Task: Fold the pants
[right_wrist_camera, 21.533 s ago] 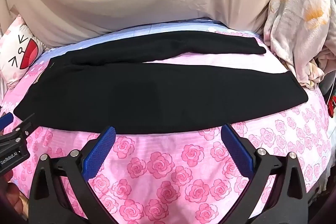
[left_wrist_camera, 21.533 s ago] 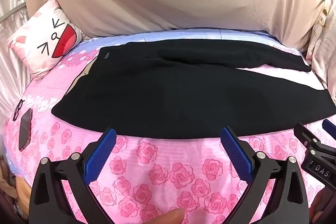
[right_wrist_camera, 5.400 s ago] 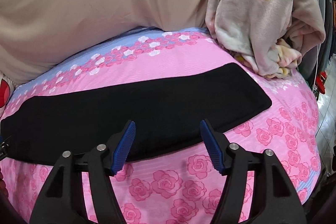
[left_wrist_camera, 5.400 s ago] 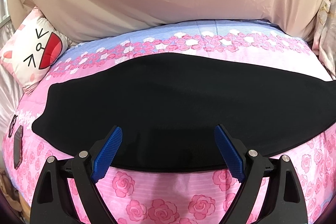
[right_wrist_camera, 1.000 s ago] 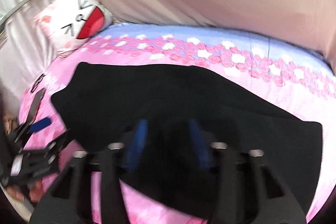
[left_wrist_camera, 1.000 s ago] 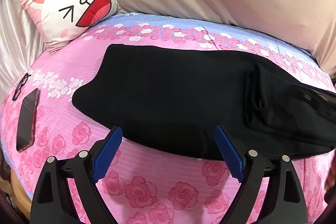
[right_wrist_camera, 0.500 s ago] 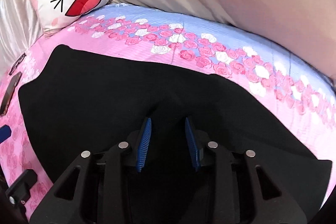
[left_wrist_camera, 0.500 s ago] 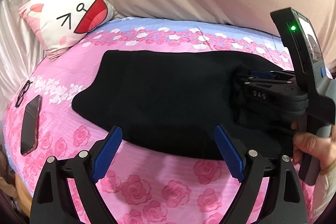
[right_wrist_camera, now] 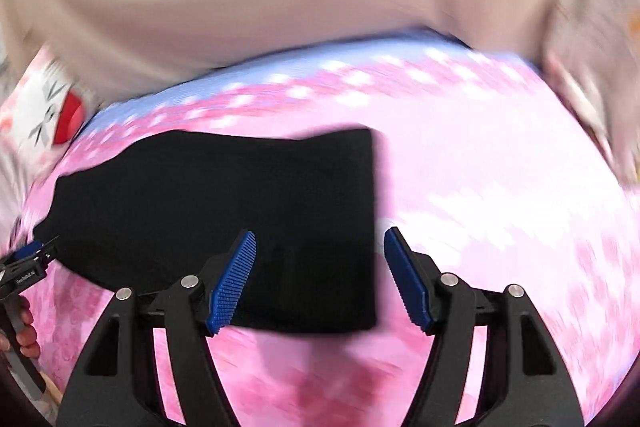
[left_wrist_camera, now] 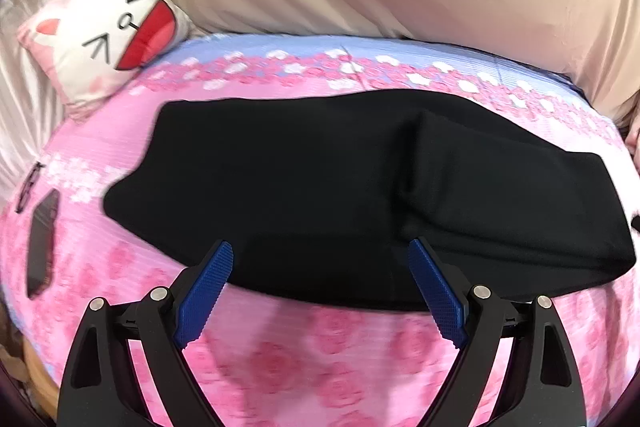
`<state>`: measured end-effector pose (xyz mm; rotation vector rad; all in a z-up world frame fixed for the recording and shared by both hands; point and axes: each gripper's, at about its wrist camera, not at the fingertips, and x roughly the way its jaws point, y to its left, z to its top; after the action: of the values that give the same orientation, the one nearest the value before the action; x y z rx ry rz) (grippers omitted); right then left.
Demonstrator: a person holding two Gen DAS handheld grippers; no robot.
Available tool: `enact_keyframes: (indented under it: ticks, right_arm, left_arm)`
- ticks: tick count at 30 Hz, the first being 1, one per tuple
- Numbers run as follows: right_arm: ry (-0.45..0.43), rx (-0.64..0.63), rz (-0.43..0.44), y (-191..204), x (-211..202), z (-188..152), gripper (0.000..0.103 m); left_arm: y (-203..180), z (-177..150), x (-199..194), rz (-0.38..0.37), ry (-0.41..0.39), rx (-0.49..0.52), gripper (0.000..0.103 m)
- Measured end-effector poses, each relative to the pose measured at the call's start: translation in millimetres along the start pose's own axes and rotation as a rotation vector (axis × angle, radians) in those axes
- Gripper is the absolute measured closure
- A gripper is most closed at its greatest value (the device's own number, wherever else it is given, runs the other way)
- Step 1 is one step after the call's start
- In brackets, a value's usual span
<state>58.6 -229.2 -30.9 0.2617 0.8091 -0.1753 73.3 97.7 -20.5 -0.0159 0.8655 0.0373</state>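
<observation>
Pants [left_wrist_camera: 320, 187]: black, flat on the bed [left_wrist_camera: 320, 347], leg end laid back over the body as a raised flap on the right; likely left so for a further fold.

Left hand-held gripper [left_wrist_camera: 320, 291]: jaws wide, nothing between them, poised above the near hem.

Right hand-held gripper [right_wrist_camera: 320, 279]: jaws opening, pads clear of the cloth, over the pants' folded right edge; judged a release.

Pillow [left_wrist_camera: 108, 31]: at the bed's head, clear of the work.

Phone [left_wrist_camera: 40, 247]: left edge.

Obscured: right view smeared by motion; layers under the flap unseen; waistband indistinct.
</observation>
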Motion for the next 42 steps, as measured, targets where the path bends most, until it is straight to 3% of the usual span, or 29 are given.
enact_keyframes:
  ticks: [4,9,13,16,19,22,30,33,35,38,40,42]
  right_arm:
    - [0.067,0.141,0.119,-38,13,-14,0.037]
    - [0.127,0.179,0.231,-32,45,-13,0.03]
    - [0.102,0.084,0.227,-12,52,-9,0.078]
    - [0.054,0.017,0.204,-10,28,-3,0.083]
    - [0.031,0.029,0.215,-32,3,1,0.085]
    - [0.044,0.019,0.164,-53,-13,-9,0.085]
    - [0.027,0.178,0.089,-120,-29,-30,0.084]
    - [0.044,0.181,0.045,-128,-20,-32,0.082]
    - [0.053,0.152,0.012,-121,-16,-34,0.077]
    - [-0.023,0.134,-0.103,-117,-44,-31,0.067]
    - [-0.118,0.093,-0.188,-107,-73,-26,0.044]
    - [-0.163,0.049,-0.156,-91,-89,-20,0.041]
  left_arm:
    - [-17,2,6,-0.006,0.016,-0.009,0.016]
    - [-27,-2,5,0.019,0.034,-0.015,0.016]
    - [-29,-4,2,0.057,0.034,-0.017,0.016]
    - [-30,-5,-1,0.072,0.039,-0.024,0.016]
    - [-34,-8,-9,0.072,0.033,-0.011,0.016]
    - [-40,-11,-14,0.061,0.032,0.009,0.016]
    - [-66,-22,-12,0.035,0.062,0.073,0.016]
    - [-73,-25,-11,0.032,0.06,0.088,0.016]
    - [-77,-26,-9,0.041,0.058,0.101,0.016]
    - [-80,-27,-7,0.041,0.066,0.109,0.016]
    - [-80,-28,-8,0.039,0.061,0.112,0.016]
    - [-82,-28,-9,0.041,0.052,0.116,0.016]
